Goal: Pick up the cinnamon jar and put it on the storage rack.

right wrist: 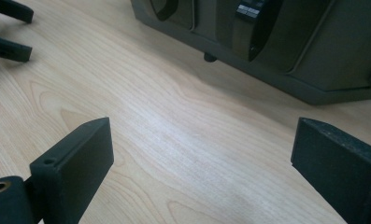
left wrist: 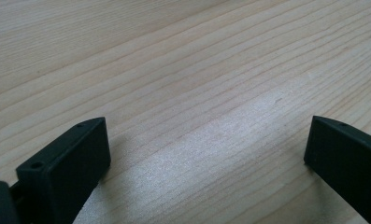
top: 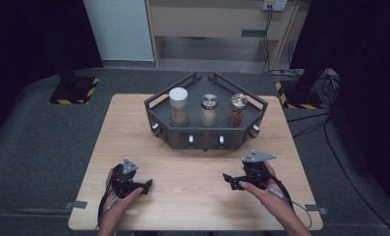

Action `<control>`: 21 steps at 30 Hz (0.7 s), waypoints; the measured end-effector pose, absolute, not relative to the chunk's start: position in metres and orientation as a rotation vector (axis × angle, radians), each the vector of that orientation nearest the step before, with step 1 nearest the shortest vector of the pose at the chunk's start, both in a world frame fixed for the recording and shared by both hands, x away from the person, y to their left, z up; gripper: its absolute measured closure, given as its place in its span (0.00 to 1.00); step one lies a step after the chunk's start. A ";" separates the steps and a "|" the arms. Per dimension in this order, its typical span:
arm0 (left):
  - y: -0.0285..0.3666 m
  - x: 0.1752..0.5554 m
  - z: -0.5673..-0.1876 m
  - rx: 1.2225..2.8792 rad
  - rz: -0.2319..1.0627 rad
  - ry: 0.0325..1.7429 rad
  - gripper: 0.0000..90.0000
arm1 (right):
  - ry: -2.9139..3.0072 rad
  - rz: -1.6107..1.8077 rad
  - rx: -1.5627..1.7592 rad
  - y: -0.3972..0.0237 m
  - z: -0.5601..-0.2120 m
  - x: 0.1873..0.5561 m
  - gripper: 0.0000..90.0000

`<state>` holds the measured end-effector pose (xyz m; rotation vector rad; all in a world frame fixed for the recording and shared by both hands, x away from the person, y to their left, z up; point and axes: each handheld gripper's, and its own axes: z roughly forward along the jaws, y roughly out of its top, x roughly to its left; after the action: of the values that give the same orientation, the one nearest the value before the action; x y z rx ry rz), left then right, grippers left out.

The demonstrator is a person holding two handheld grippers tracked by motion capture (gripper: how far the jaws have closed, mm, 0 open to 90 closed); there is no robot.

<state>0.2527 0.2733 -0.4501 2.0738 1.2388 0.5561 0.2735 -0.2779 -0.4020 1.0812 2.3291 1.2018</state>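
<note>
Nothing was yet begun: both hand-held grippers, left (top: 144, 187) and right (top: 230, 180), were held released and empty low in frame, three jars (top: 208, 109) untouched in the rack (top: 205, 140) at centre.

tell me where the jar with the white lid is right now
In the high view the jar with the white lid stands upright at the left end of the dark tray, beside the silver-lidded jar, far from both grippers.

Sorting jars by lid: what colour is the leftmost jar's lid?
White; the leftmost jar shows it best in the high view.
</note>
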 end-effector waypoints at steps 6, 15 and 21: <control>0.273 0.253 -0.450 2.074 0.556 1.239 0.00 | 2.355 1.171 1.078 -0.270 -0.415 0.271 0.07; 0.273 0.253 -0.450 2.073 0.556 1.239 0.00 | 2.398 1.128 1.091 -0.259 -0.437 0.272 0.07; 0.273 0.253 -0.450 2.073 0.557 1.239 0.00 | 2.408 1.112 1.106 -0.257 -0.447 0.274 0.07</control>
<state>0.2526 0.2732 -0.4502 2.0730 1.2391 0.5566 0.2740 -0.2575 -0.4472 1.1058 2.4079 1.1124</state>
